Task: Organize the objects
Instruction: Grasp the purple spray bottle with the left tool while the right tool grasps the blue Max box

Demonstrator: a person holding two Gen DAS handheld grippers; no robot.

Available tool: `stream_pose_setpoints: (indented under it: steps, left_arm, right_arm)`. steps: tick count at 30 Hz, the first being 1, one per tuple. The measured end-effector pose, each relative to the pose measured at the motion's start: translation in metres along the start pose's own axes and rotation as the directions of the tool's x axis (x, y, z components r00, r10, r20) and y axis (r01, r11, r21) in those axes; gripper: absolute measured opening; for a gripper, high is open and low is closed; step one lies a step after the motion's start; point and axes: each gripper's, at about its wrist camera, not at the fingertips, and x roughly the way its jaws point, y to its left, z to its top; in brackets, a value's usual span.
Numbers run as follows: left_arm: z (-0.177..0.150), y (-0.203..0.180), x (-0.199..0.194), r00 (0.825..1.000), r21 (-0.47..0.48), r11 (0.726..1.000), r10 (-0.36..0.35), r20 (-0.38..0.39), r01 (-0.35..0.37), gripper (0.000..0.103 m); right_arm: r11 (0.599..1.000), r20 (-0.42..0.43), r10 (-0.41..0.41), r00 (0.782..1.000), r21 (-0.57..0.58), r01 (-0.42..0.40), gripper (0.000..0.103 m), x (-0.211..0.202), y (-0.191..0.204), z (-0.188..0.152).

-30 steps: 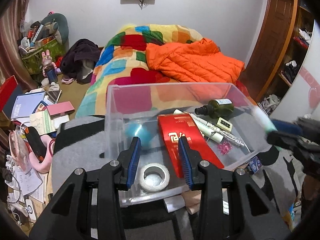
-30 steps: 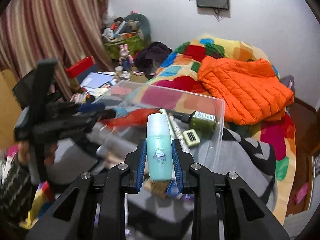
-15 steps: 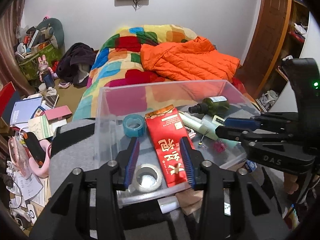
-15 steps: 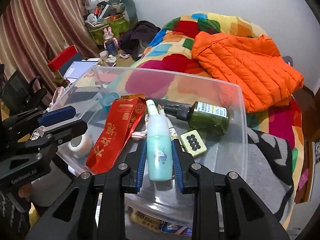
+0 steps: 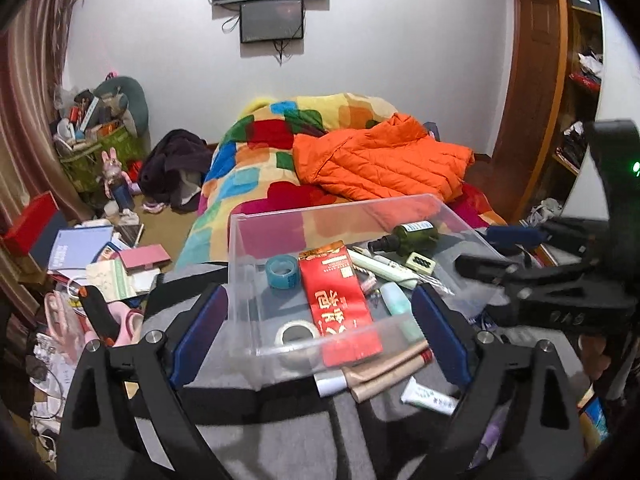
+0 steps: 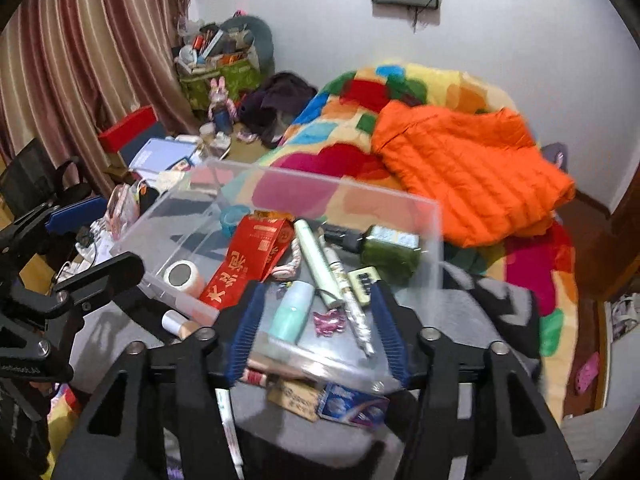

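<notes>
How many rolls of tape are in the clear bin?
2. A blue tape roll lies toward the bin's back left, beside the red packet. A white tape roll lies at the clear bin's near left corner. Others could be hidden under the packet.

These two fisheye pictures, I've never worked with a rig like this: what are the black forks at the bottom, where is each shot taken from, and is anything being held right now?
No robot here: a person carries a hand-held gripper in each hand, and each has a camera looking along its two blue-padded fingers. One picture looks out over the left hand-held gripper, the other over the right hand-held gripper; each tool also shows at the edge of the other's view.

Both face a clear plastic bin on a grey cover. In it lie a blue tape roll, a white tape roll, a red packet, a green spray bottle and a mint bottle.

Nothing is held. Both sets of jaws have just been opening, and the mint bottle lies loose in the bin.
</notes>
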Motion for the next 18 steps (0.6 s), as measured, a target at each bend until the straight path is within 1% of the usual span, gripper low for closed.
stream_pose_setpoints:
  steps: [2,5,8,12,15,18]
  left_arm:
    - [-0.006,-0.004,-0.009,1.000,0.009,1.000,-0.012,0.001,0.012,0.095]
    - [-0.018,-0.011,-0.019,1.000,0.021,0.999,-0.027,-0.005,0.028,0.095]
    - [-0.033,-0.019,-0.025,0.998,0.021,0.998,-0.051,-0.022,0.052,0.095]
    - [-0.053,-0.032,-0.023,0.993,0.026,0.995,-0.092,-0.071,0.094,0.095]
    - [-0.071,-0.049,-0.020,0.980,0.045,0.986,-0.154,-0.127,0.161,0.095]
    - [-0.086,-0.069,-0.016,0.972,0.093,0.978,-0.172,-0.161,0.188,0.095]
  right_arm:
    - [1.000,0.019,-0.018,1.000,0.006,0.018,0.061,-0.013,-0.003,-0.005]
    - [0.999,0.032,-0.038,0.999,0.025,0.038,0.070,-0.028,-0.011,-0.014]
    - [0.997,0.029,-0.064,0.998,0.033,0.063,0.070,-0.038,-0.019,-0.027]
    - [0.994,-0.006,-0.100,0.995,0.042,0.100,0.070,-0.039,-0.029,-0.049]
    - [0.994,-0.043,-0.098,0.994,0.053,0.100,0.070,-0.033,-0.035,-0.063]
    - [0.994,-0.094,-0.074,0.993,0.068,0.081,0.070,-0.020,-0.039,-0.077]
